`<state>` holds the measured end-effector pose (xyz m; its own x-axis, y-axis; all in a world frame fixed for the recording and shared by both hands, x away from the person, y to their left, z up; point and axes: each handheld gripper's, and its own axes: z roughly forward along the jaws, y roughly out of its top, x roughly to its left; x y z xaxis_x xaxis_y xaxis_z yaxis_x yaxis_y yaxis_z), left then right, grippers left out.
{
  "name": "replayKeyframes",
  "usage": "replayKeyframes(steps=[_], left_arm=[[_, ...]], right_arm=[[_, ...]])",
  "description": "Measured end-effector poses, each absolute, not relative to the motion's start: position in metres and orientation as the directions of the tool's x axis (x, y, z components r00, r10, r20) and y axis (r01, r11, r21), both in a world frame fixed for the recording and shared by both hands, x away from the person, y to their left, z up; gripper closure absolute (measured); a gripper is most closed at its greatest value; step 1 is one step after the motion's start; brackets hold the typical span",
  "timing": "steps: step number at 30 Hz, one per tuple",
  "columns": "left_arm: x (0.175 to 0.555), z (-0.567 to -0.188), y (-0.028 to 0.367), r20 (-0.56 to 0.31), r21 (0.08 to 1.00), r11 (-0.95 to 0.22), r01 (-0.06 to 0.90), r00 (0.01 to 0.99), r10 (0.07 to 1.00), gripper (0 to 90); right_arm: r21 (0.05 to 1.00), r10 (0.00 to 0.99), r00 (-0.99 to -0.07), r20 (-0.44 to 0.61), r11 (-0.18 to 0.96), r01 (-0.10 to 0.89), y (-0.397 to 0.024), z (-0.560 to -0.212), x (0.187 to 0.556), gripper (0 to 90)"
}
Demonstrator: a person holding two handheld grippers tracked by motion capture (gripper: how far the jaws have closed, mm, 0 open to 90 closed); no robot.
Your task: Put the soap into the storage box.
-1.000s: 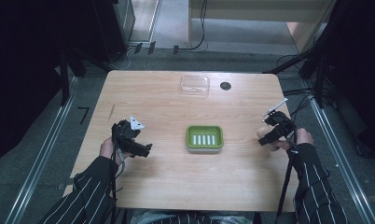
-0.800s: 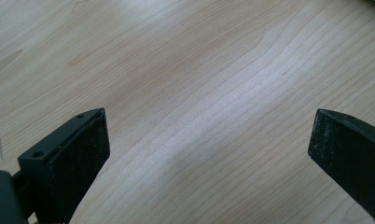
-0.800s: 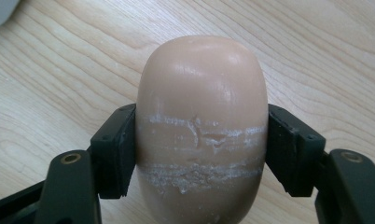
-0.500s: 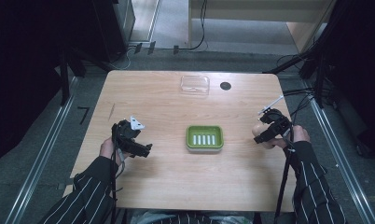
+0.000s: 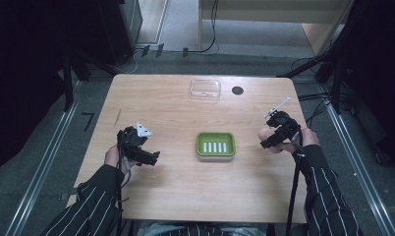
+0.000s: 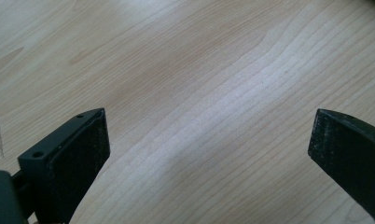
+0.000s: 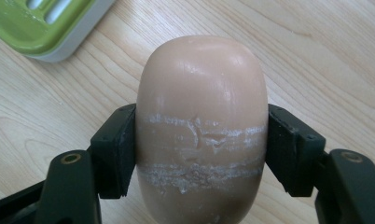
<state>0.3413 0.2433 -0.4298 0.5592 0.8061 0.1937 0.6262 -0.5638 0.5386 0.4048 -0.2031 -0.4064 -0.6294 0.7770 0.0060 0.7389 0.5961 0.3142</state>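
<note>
Right gripper is clamping a tan oval soap bar near the green slotted soap dish; left gripper is gaping wide, holding nothing, over the pale wooden table.

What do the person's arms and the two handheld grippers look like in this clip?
Both sleeves are dark with thin white stripes. The left gripper is black and carries a grey three-cornered plate; the right gripper is black, with a thin white rod and a black cable. Jaw pads are flat, textured black rectangles.

I see a clear plastic box at the far edge of the table. A small black dot sits just beside it.
</note>
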Motion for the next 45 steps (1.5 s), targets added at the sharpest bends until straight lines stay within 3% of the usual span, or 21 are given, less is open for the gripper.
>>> replayKeyframes(steps=[45], left_arm=[[0.342, -0.43, 0.245, 0.19, 0.541, -0.559, 0.628, 0.556, 0.809, 0.0]], right_arm=[[0.348, 0.695, -0.719, -0.002, 0.675, 0.651, -0.15, -0.392, 0.421, 33.8]])
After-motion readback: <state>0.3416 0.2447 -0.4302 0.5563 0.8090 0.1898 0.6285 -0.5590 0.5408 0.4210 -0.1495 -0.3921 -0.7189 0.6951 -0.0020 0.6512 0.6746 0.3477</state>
